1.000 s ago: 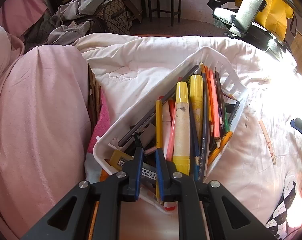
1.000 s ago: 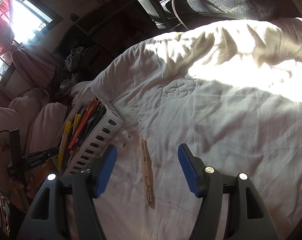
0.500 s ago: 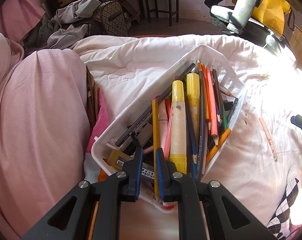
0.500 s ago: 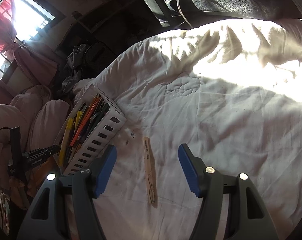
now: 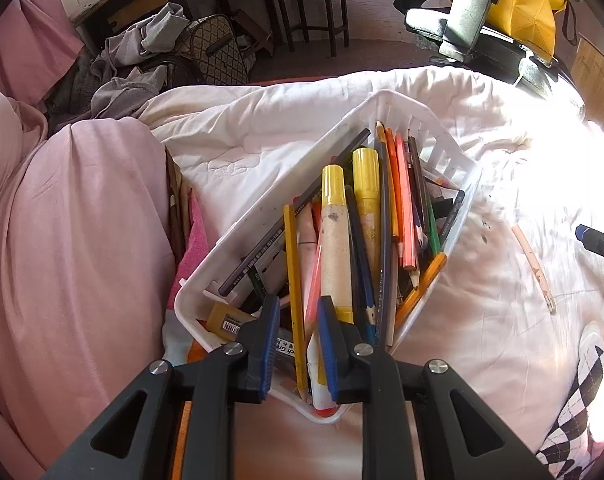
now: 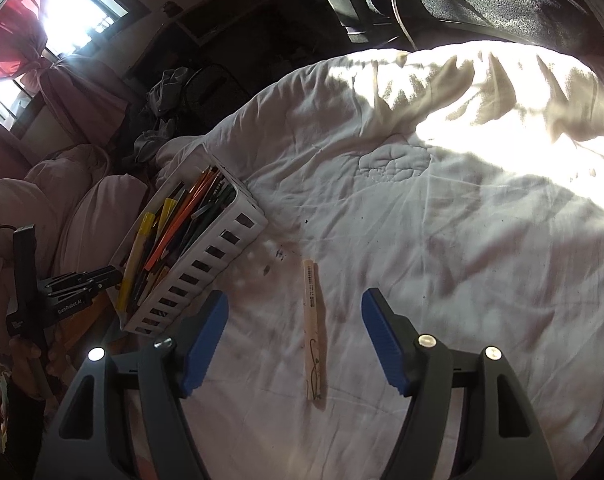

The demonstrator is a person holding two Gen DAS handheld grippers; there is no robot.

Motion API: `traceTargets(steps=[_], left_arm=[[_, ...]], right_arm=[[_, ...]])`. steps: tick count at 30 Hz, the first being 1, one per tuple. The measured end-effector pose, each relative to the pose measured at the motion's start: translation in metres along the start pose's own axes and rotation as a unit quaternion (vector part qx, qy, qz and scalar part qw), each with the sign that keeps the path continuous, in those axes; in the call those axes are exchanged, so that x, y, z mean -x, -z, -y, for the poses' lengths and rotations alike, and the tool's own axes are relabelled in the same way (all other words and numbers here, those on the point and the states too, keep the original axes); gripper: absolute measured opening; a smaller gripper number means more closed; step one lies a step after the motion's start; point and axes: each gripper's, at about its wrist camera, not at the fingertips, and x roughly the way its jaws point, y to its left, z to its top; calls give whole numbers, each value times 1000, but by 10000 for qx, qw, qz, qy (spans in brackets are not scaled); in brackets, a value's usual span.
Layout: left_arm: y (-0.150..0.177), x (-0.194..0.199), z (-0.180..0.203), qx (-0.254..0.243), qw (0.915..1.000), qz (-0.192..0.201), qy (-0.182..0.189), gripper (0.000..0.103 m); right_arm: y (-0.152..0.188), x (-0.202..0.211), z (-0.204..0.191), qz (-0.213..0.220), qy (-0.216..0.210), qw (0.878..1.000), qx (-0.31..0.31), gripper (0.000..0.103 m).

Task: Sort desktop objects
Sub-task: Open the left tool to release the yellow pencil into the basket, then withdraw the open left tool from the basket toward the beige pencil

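My left gripper (image 5: 297, 344) hangs over the near end of the white basket (image 5: 454, 168), which lies on the white quilt (image 6: 442, 240) beside a pink pillow (image 5: 73, 240). Its jaws have just been opening; they stand slightly apart, with a yellow pencil (image 5: 294, 292) in the gap between the blue pads. I see daylight on both sides of that pencil, so I record no grip.

The basket is full of stationery lying lengthwise: two yellow-capped markers (image 5: 334, 240), a long black pencil (image 5: 293, 216) along the left wall, orange and red pencils (image 5: 402, 200) toward the right wall, and an eraser with a barcode label (image 5: 229, 322) at the near left corner.

My right gripper (image 6: 293, 332) has also just been opening, and its jaws stand wide apart with nothing clamped. A pale wooden pencil (image 6: 313, 328) lies flat on the quilt between and beyond the two pads, touching neither, its length running away from me. It sits apart from the basket, to the right of the slotted wall. From the left camera the same pencil shows right of the basket in the sunlit patch.

From the right camera I see the left gripper at the basket's near end, with a hand (image 6: 25, 354) on its handle.
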Motion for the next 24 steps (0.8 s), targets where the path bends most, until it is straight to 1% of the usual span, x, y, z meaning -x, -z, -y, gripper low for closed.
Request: traceTargets(steps=[5,13,16,19,24], left_arm=[[0,4,5,-40,10000,50,18,20],[1,19,24,-281,9992,270,-2,20],[2,24,30,-308,9990,320,53,20],[4,35,38,-367,9981,467,139,21],[5,52,54,-494,9955,760,286,26]], right_arm=[[0,-3,-1,-47,-23,10000,13,71],[0,-5,-3,-122,-59,9999,70,71],[0,-5,-4,-136,-69,9999,67,72],[0,-5,-3,-130,-68,9999,66,72],[-1,-4,-3,-109,-88,9999,24,72]])
